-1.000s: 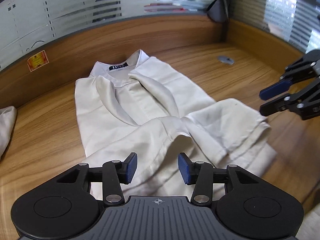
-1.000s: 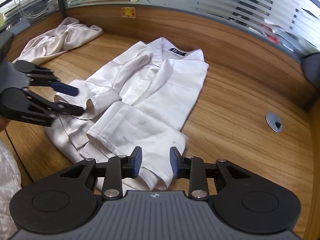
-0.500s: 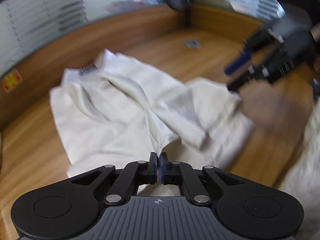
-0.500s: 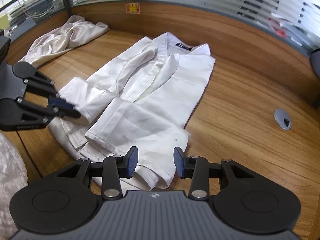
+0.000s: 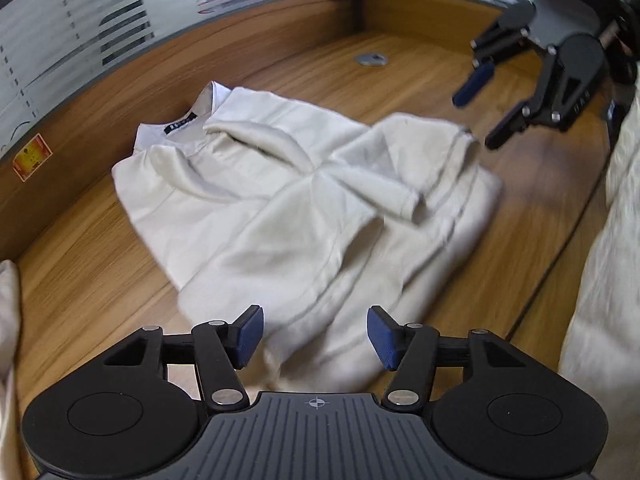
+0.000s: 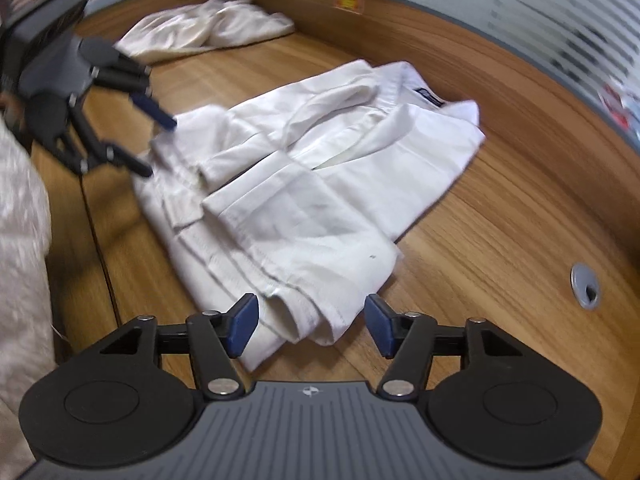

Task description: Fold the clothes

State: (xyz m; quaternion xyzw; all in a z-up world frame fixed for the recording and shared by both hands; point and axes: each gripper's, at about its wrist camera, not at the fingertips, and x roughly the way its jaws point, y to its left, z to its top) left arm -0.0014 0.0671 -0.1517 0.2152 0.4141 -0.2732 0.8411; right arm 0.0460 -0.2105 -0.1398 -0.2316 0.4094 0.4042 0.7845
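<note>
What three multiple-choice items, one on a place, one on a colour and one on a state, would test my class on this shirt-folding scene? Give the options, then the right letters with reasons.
1. Where does the crumpled spare garment lie?
A. At the back of the desk, by the wooden wall
B. On top of the white shirt
C. Over the cable hole

2. What colour are the pads on each tool?
A. Red
B. Blue
C. Yellow

3. How do both sleeves of the white shirt lie?
A. Spread out flat to the sides
C. Hanging off the desk edge
B. Folded in over the body

Answers: 1 A, it sits against the far wall, apart from the shirt. 2 B, blue shows on the right tool and the left tool. 3 B, both sleeves cross the chest.
</note>
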